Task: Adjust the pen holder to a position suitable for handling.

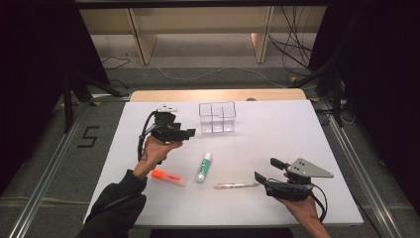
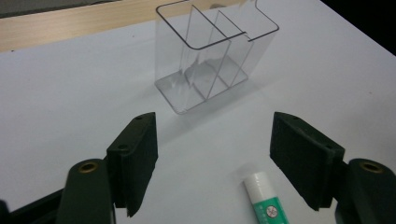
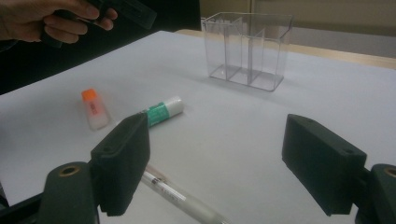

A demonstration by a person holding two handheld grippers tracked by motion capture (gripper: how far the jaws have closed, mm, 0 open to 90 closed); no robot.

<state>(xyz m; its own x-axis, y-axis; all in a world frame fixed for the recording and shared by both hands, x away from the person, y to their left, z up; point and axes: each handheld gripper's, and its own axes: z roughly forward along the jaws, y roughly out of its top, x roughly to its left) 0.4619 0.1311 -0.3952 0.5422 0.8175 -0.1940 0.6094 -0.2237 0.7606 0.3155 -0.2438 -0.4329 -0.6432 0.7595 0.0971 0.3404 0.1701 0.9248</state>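
A: Biggest first. White table (image 1: 277,129), nearly bare. Why so spread out?

B: Looks staged for a tidy-up, I'd guess: the loose bits lie near the person, the holder stands at the far side, so each piece needs a carry.

A: Holder next.

B: Clear plastic organizer (image 1: 217,117), upright, far centre of the table, split by dividers into compartments. All compartments empty, nothing inside. The left gripper view looks straight down into it (image 2: 215,51).

A: Grippers?

B: Left gripper (image 1: 173,133) is held up off the table, just left of the organizer, jaws spread wide, nothing between them. Right gripper (image 1: 266,171) sits low at the near right, jaws also wide apart, empty, aimed leftward at the pen.

A: Why that aim?

B: My read: the pen is its pick, it's the closest thing and lies just off the jaw tips.

A: Loose items, bigger to smaller.

B: Glue stick (image 1: 203,166), green and white, lying flat mid-table, below the organizer. Orange-capped highlighter (image 1: 169,177), flat, left of the glue stick, apart from it. Clear pen (image 1: 236,186), flat, thin, to the right of the glue stick, next to the right gripper; in the right gripper view it runs under the left jaw (image 3: 180,198).

A: Anything touching?

B: No, all three lie apart.
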